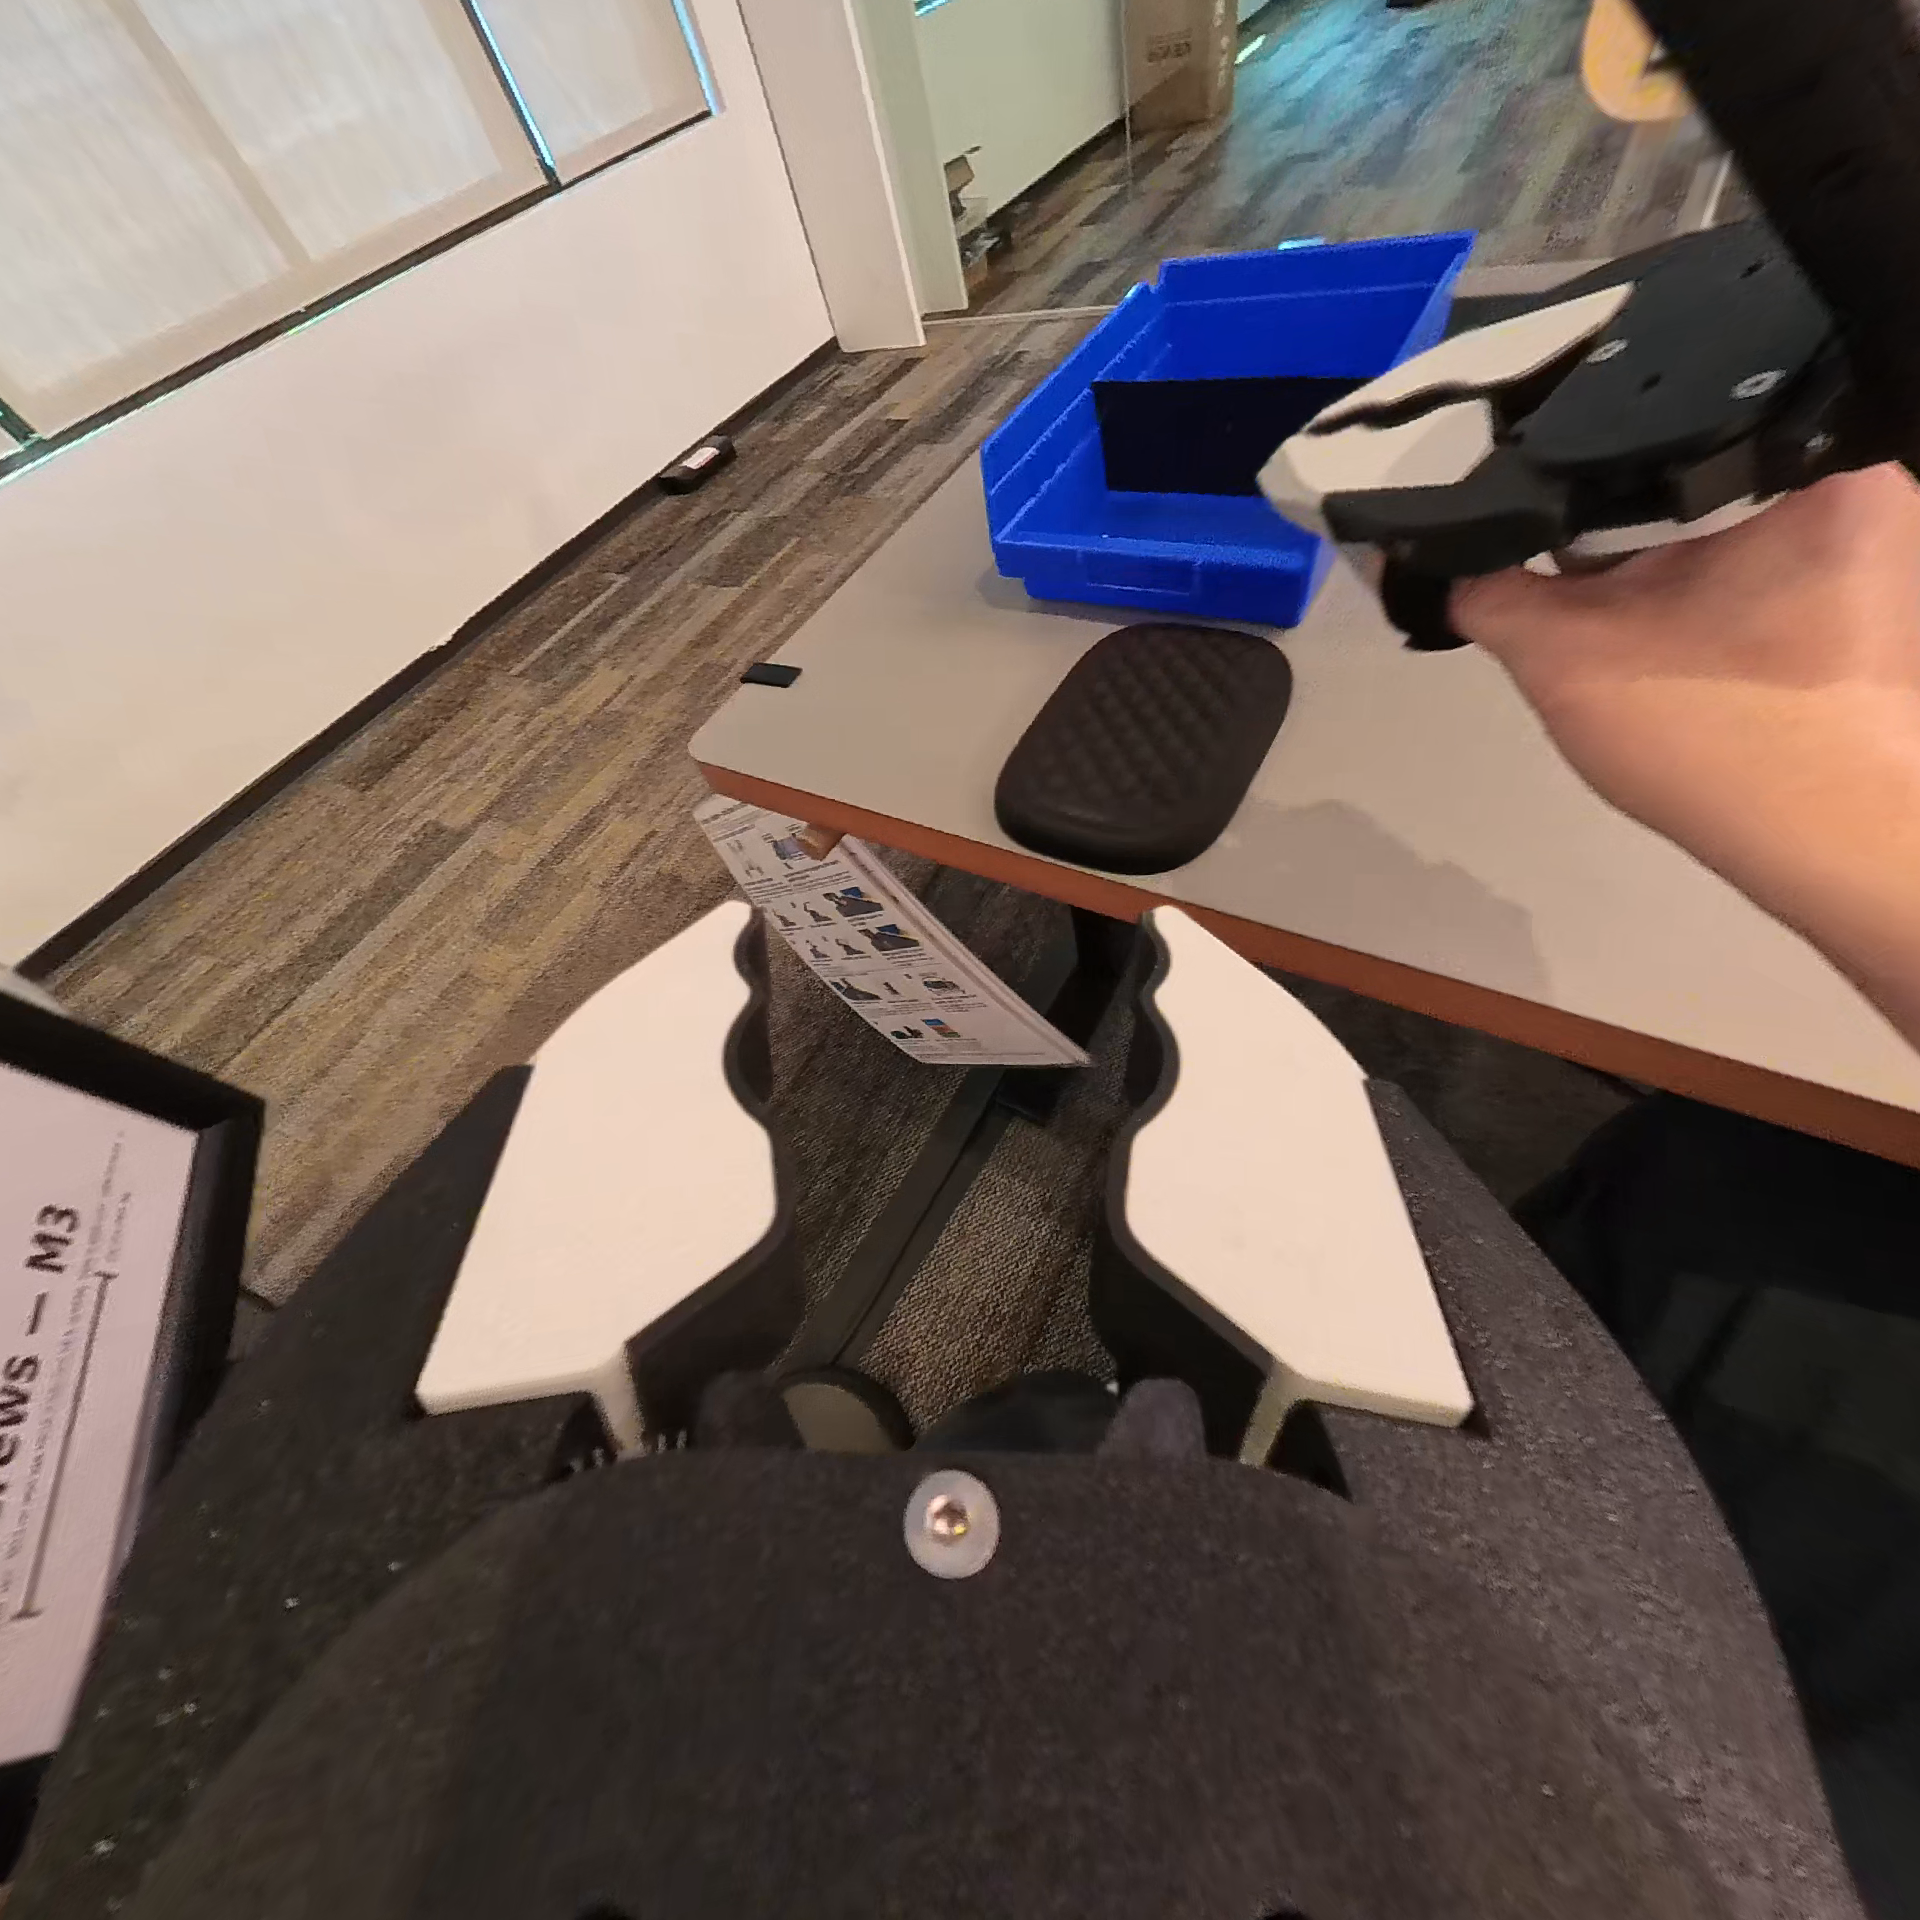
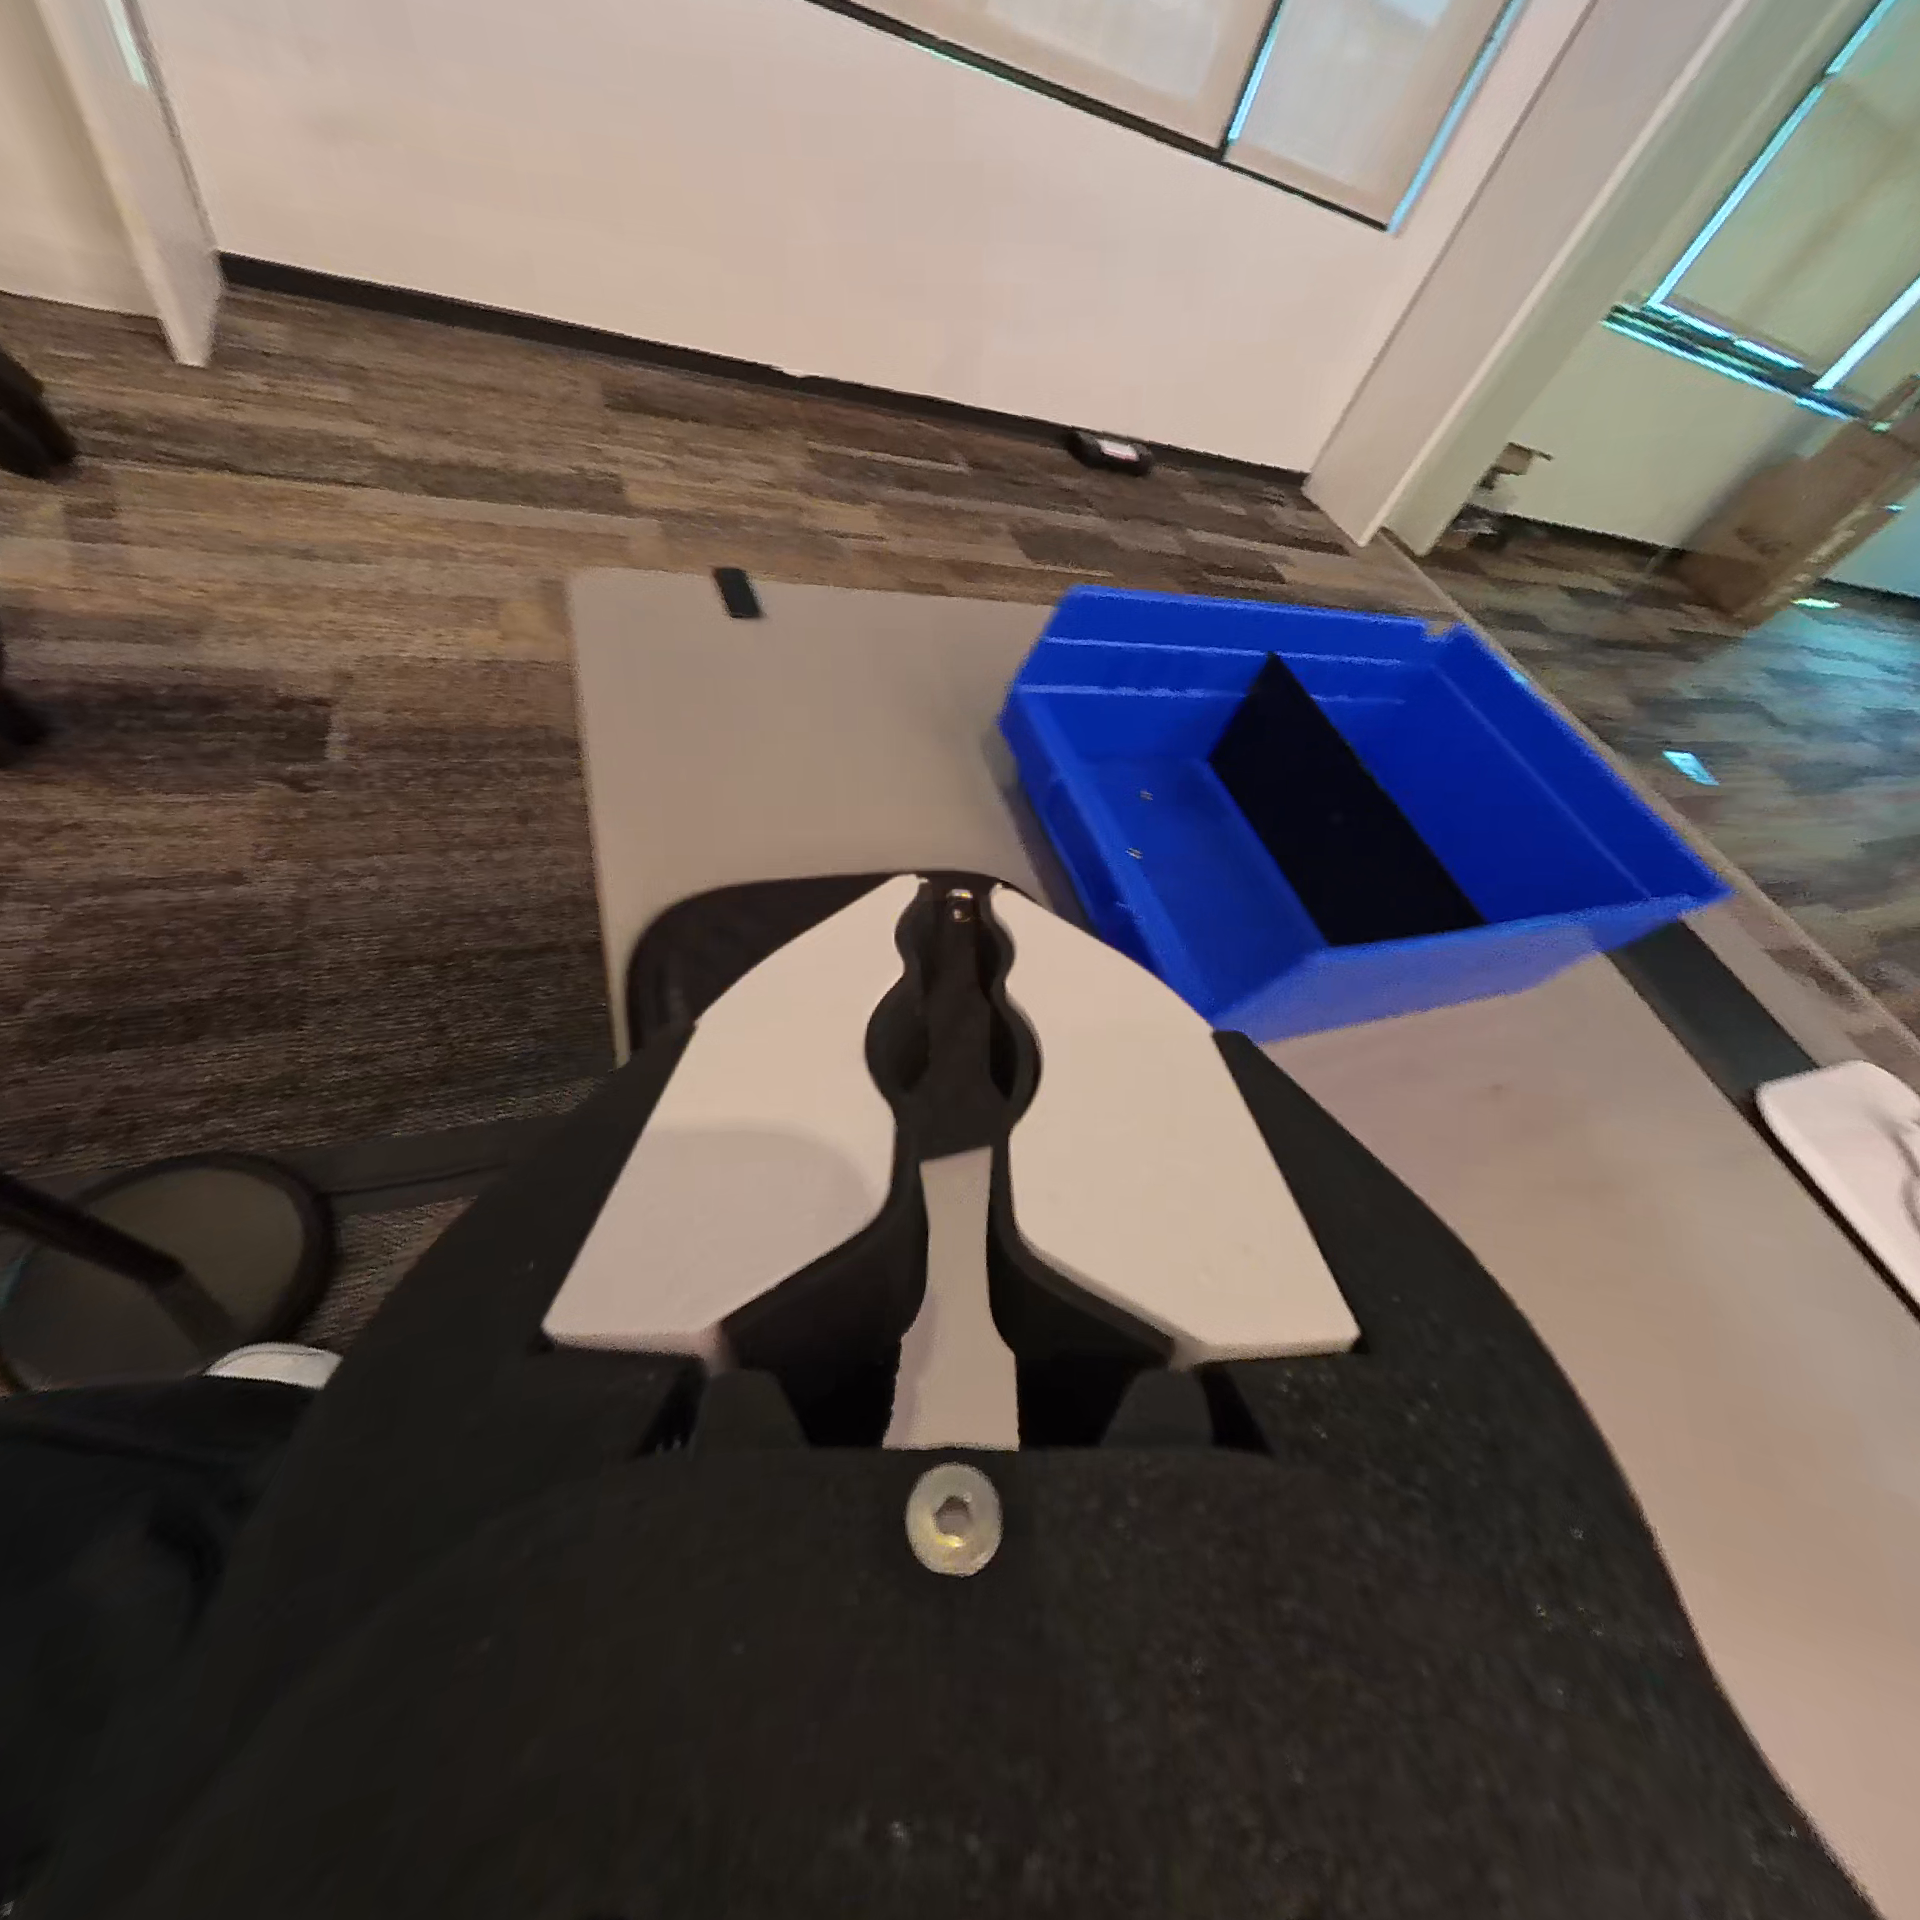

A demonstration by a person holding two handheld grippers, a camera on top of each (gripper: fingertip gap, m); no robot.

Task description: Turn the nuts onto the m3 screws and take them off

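From where I stand, the left gripper [image 1: 951,997] hangs off the desk's near edge with its white fingers spread wide and nothing between them; through the gap I see only carpet, a desk leg and a printed leaflet [image 1: 894,945] dangling under the desk [image 1: 1455,862]. At its left, cut off by the frame, a black-edged box with a white label [image 1: 73,1382] shows just one corner, so what it holds cannot be made out. The right gripper [image 2: 958,894] is nearly closed, its tips pinching a tiny metal piece [image 2: 960,908], which looks like a screw or nut though it is too small and blurred to say which. The same gripper appears in the left wrist view, held in a bare hand [image 1: 1662,665] above the desk, and there it covers the near right corner of the blue bin [image 1: 1164,540]. A black padded wrist rest [image 1: 1143,753] lies on the desk just in front of the bin. A dark divider [image 2: 1340,821] splits the bin, and two small metal specks [image 2: 1140,826] lie on the floor of the nearer compartment; the other compartment is in shadow. A small black tab [image 2: 736,594] sits by the desk's far edge. A small dark object [image 2: 1112,453] lies on the floor against the far white wall.
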